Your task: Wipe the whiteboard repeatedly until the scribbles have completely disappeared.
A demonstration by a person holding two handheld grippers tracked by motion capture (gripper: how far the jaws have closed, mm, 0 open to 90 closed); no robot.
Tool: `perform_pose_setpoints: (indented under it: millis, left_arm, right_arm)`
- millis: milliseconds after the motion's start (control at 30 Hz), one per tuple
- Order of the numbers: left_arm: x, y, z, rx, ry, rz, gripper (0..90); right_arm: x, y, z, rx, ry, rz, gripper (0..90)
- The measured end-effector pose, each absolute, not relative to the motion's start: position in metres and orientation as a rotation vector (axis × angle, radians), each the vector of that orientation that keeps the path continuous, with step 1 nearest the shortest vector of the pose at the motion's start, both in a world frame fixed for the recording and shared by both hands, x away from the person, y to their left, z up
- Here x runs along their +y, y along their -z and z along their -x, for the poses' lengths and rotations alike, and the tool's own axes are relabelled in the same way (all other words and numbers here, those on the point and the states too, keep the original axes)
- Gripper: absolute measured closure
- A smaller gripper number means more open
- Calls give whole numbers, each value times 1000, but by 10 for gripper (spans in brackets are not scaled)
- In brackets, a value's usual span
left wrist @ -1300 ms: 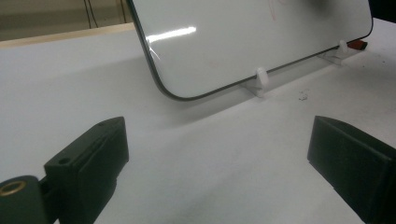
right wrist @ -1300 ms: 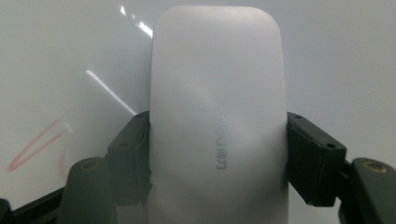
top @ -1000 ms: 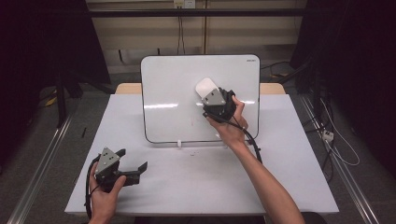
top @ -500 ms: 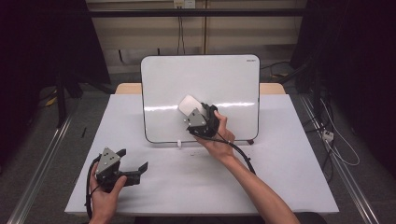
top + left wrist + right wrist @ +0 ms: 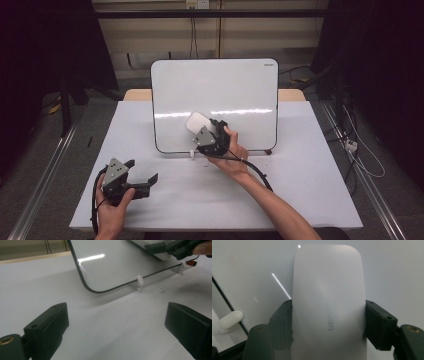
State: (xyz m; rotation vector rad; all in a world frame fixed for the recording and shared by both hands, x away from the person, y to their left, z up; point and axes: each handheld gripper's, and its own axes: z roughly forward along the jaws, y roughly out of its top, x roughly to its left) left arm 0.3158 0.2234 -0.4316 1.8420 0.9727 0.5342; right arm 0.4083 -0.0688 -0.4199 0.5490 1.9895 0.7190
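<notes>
Two grippers in play, only one is working. Your right gripper (image 5: 200, 131) is pinching the white eraser (image 5: 197, 121) across its sides, both jaws pressing on it, as the right gripper view is showing (image 5: 329, 307). Over the last second you've been dragging it down and left across the whiteboard (image 5: 215, 90): from the upper middle of the board to just above the bottom edge, near the left white foot clip (image 5: 191, 154). Eraser looks to be lying flat against the board face, so I'm reading this as a wipe stroke finishing at the bottom. The board surface is looking clean; I can't make out any marks left on it.

Your left gripper (image 5: 142, 180) is idling on the table (image 5: 310, 165), well apart from the board, jaws spread with nothing between them. It hasn't shifted.
</notes>
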Motion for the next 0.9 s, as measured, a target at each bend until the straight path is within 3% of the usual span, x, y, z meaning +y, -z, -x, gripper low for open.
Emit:
perform_pose_setpoints:
  millis: [433, 900]
  left_arm:
    - [224, 432, -316, 972, -534, -1845, 52]
    - [220, 431, -315, 968, -533, -1839, 52]
  right_arm:
    - [-107, 375, -448, 1881, -792, -763, 316]
    - [-71, 411, -417, 1976, -731, -600, 317]
